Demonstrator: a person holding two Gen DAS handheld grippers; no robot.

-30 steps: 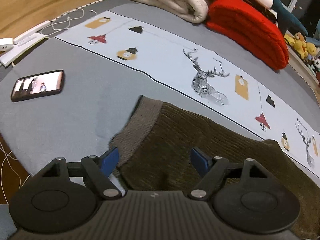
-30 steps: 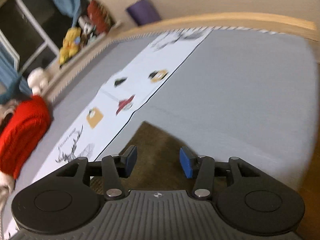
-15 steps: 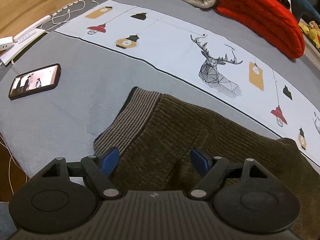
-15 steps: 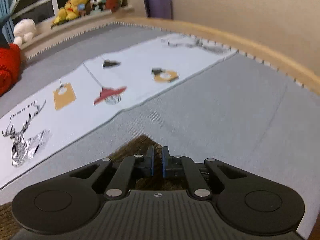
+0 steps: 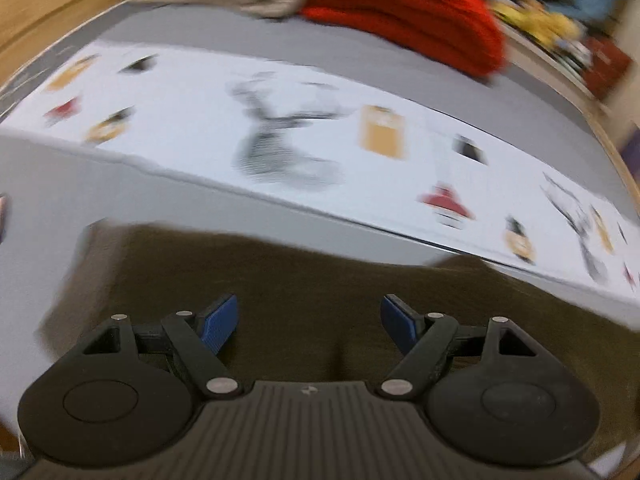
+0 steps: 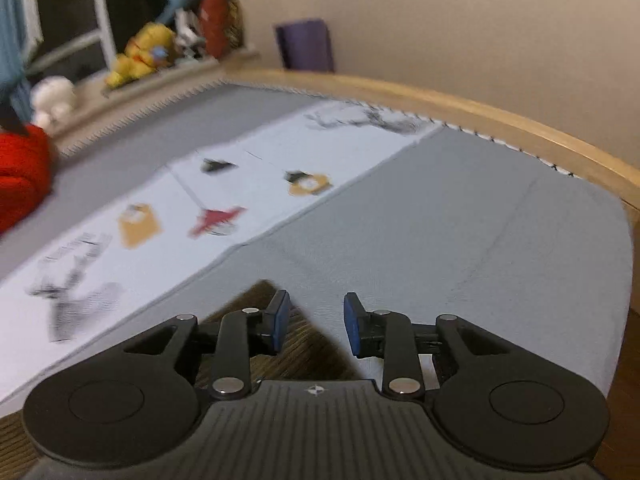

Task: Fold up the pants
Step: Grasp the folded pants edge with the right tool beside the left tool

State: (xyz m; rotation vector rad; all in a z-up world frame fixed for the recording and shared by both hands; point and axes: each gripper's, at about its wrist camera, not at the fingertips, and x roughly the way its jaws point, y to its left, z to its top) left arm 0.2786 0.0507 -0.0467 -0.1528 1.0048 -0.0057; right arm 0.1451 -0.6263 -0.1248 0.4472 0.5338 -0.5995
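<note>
From your left wrist, the brown pants (image 5: pixel 304 280) lie spread on the grey bed cover (image 5: pixel 48 184). Your left gripper (image 5: pixel 308 320) hangs over them with jaws wide and nothing pinched; the phone seen earlier has slid out of frame, and blur probably hides the waistband. From your right wrist, your right gripper (image 6: pixel 314 322), clamped half a second ago, is opening, with a pants corner (image 6: pixel 260 294) just below, apparently untouched.

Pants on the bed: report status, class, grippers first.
Left gripper open above pants. Right gripper opening, pants corner under its left finger, not pinched. Nothing in the way.
</note>
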